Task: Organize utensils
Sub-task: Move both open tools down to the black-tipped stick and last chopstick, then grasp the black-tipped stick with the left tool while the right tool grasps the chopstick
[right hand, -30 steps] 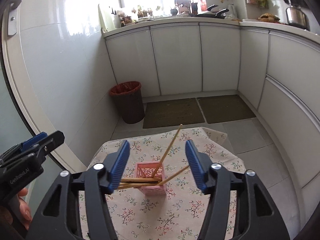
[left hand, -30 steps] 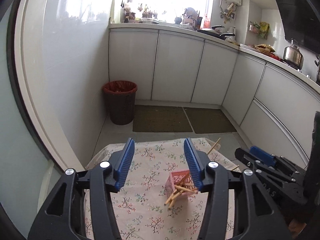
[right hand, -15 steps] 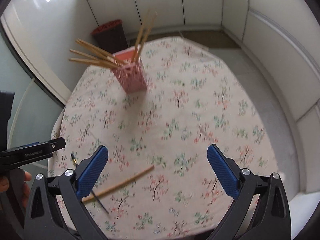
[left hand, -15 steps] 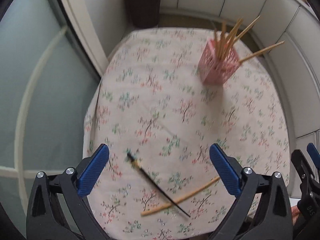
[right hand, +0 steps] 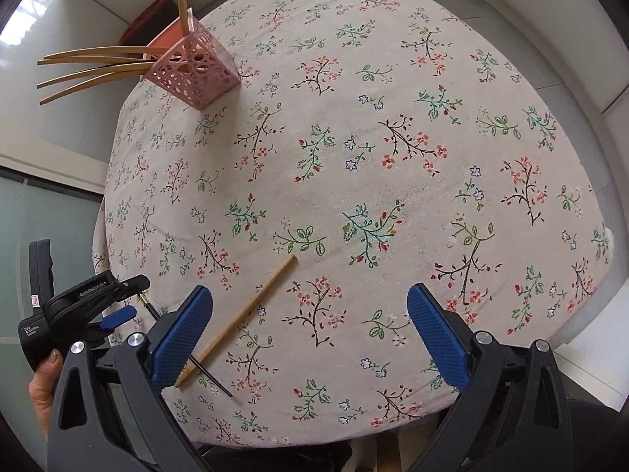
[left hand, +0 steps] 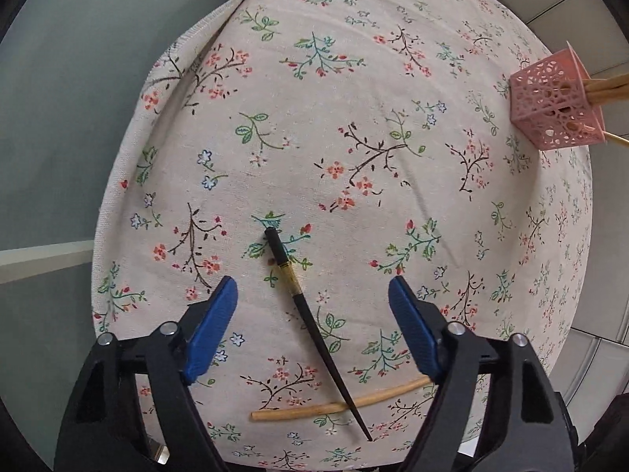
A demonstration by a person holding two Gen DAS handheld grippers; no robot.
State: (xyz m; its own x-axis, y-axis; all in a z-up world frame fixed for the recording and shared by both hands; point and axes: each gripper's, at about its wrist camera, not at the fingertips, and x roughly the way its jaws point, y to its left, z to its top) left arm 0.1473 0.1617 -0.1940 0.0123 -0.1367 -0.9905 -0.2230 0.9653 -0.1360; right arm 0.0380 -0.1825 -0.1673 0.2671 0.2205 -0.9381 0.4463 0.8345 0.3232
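A black chopstick lies on the floral tablecloth, crossing over a bamboo chopstick near the table's front edge. My left gripper is open and empty, its jaws straddling the black chopstick from just above. My right gripper is open and empty, with the bamboo chopstick beside its left finger; the black chopstick's tip shows below it. A pink perforated holder with several bamboo chopsticks stands at the far left of the table, also in the left wrist view.
The left gripper body and the hand holding it show at the right wrist view's left edge. The table's near edge is close below both chopsticks. A frosted glass door is at the left. A red bin stands beyond the table.
Both grippers tilted down from the room toward the table and lowered. The left one closed in over the black chopstick; the right one came down beside the bamboo chopstick. Both stayed open.
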